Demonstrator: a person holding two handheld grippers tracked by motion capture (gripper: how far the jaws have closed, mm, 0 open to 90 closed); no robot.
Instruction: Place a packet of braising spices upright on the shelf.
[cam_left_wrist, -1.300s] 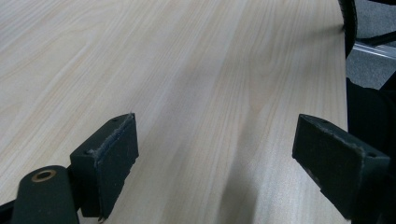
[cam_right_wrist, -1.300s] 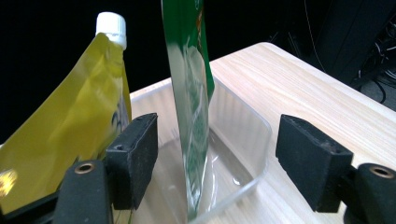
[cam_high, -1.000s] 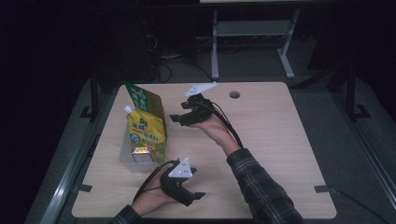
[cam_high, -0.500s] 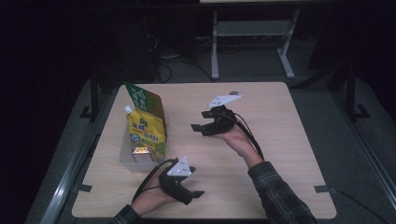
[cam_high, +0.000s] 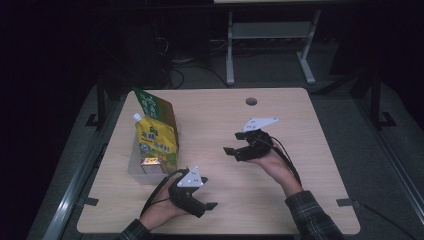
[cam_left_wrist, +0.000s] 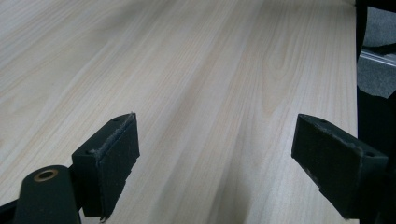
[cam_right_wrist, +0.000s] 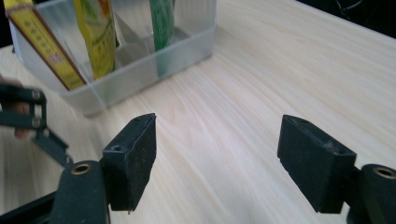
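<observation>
Pale wood table (cam_high: 310, 165) — dark room, grey floor (cam_high: 380, 150).

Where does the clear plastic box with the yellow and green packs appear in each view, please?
High view: the clear plastic box stands at the left side of the table, near its edge.
Left gripper view: this camera faces bare wood, away from the box.
Right gripper view: the box is at upper left.
Shared landmark: the light wooden table top.

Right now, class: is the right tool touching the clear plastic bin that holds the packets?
Apart. The right gripper view shows bare table between the right tool and the clear bin; the high view agrees.
</observation>
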